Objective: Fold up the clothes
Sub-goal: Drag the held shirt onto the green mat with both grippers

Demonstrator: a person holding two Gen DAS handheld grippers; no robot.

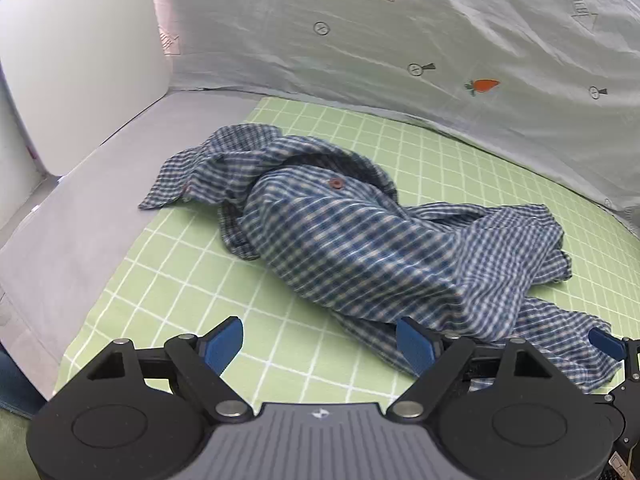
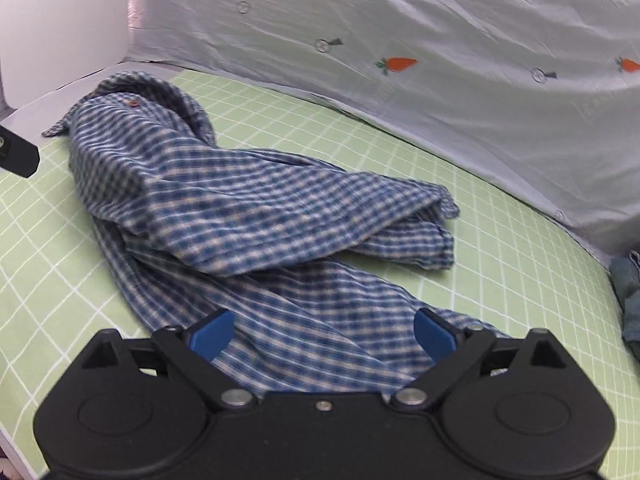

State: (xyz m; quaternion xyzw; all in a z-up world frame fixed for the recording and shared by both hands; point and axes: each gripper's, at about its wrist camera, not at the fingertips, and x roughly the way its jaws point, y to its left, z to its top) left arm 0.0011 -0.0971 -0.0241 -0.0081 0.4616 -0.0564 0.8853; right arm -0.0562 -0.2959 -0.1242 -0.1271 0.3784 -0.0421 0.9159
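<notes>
Green grid mat (image 1: 168, 264) carries crumpled checked shirt (image 1: 360, 240); left gripper (image 1: 320, 344) and right gripper (image 2: 320, 332) fingers spread, released.

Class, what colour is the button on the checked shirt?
Reddish-brown; the button on the shirt shows best in the left wrist view.

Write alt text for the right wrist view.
A crumpled blue-and-white checked shirt lies on a green grid-patterned mat. The open right gripper sits low over its near edge, blue fingers spread, gripping nothing. A pale carrot-print sheet hangs behind.

A home bedroom: green grid-patterned bedsheet (image 1: 168, 280), carrot-print cloth (image 1: 400, 48) draped behind.
</notes>
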